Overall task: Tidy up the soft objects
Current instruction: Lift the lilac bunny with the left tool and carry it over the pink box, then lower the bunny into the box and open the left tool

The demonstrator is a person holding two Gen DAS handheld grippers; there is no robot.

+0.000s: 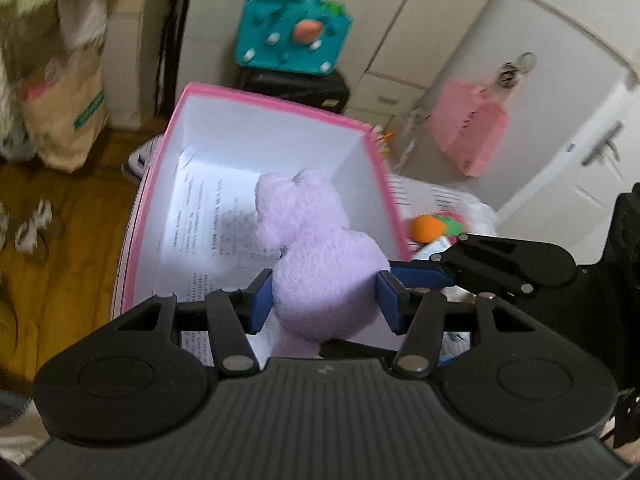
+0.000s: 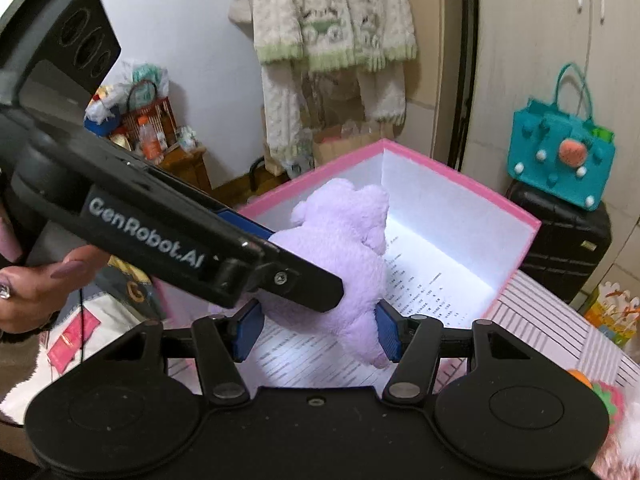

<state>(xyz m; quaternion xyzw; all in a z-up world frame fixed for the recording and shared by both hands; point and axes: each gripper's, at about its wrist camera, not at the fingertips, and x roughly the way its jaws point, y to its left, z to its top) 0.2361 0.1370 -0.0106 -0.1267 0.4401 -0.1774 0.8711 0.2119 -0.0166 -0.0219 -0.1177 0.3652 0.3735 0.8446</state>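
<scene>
Left gripper (image 1: 324, 300) clamps the lilac plush toy (image 1: 316, 248) by its body, blue pads pressed into both flanks, holding it over the open pink box (image 1: 276, 98). Right gripper (image 2: 318, 326) flanks the same toy from its own side; one pad touches the plush, the other stands off with a gap, so whether it is actually squeezing I cannot tell. Toy hangs head-first inside the box walls, above the printed paper (image 1: 208, 216) lining the floor. Judgement: lower until the plush rests on the paper, then spread the left fingers wide, since fleece clings to pads; keep the 2 tools from colliding, as they already cross closely. Box sits on a striped cloth (image 2: 548, 320), with an orange-and-green soft toy (image 1: 426, 227) just right of it. Room: teal felt bag (image 1: 294, 36) on a black suitcase (image 2: 560, 248) at the far wall, pink bag (image 1: 468, 130) hanging on a white door, wooden floor at left.
</scene>
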